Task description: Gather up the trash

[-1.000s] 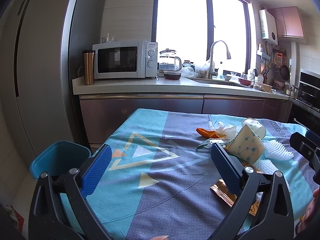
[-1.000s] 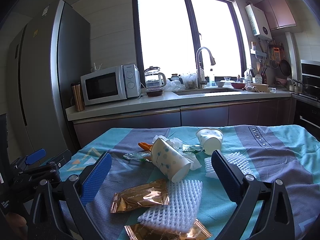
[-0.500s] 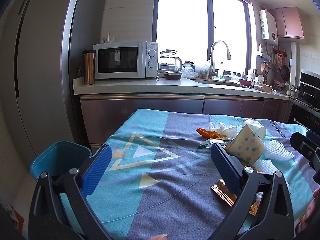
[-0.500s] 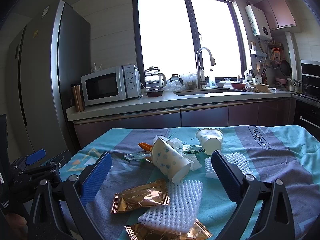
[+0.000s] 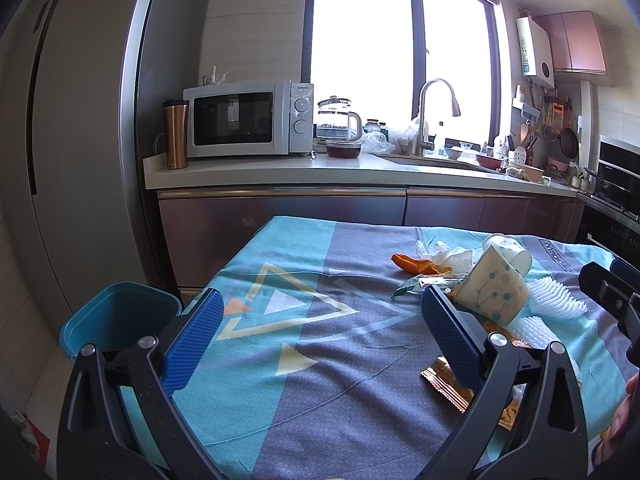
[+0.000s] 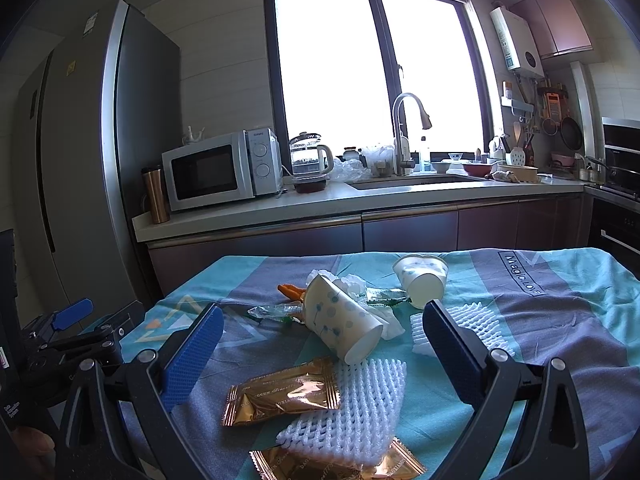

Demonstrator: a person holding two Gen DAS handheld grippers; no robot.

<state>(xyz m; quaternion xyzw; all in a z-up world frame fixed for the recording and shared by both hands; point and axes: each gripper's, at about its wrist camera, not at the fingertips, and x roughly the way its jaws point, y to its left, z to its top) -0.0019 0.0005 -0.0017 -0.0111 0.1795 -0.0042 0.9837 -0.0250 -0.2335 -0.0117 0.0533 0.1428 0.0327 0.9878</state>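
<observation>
A spotted paper cup [image 6: 341, 324] is lying tipped on its side on the cloth, mouth facing us, with a second cup [image 6: 421, 280] toppled just behind it beside crumpled tissue [image 6: 348, 282] and an orange scrap [image 6: 291, 290]. Nearer, a gold foil wrapper [image 6: 282, 396] is resting against white foam netting [image 6: 356, 408], and a teal bin [image 5: 120, 320] is standing open by the table's corner.

Blown-out daylight through the window [image 6: 372, 72], dim foreground, fisheye-bent edges, perhaps slight softness.
</observation>
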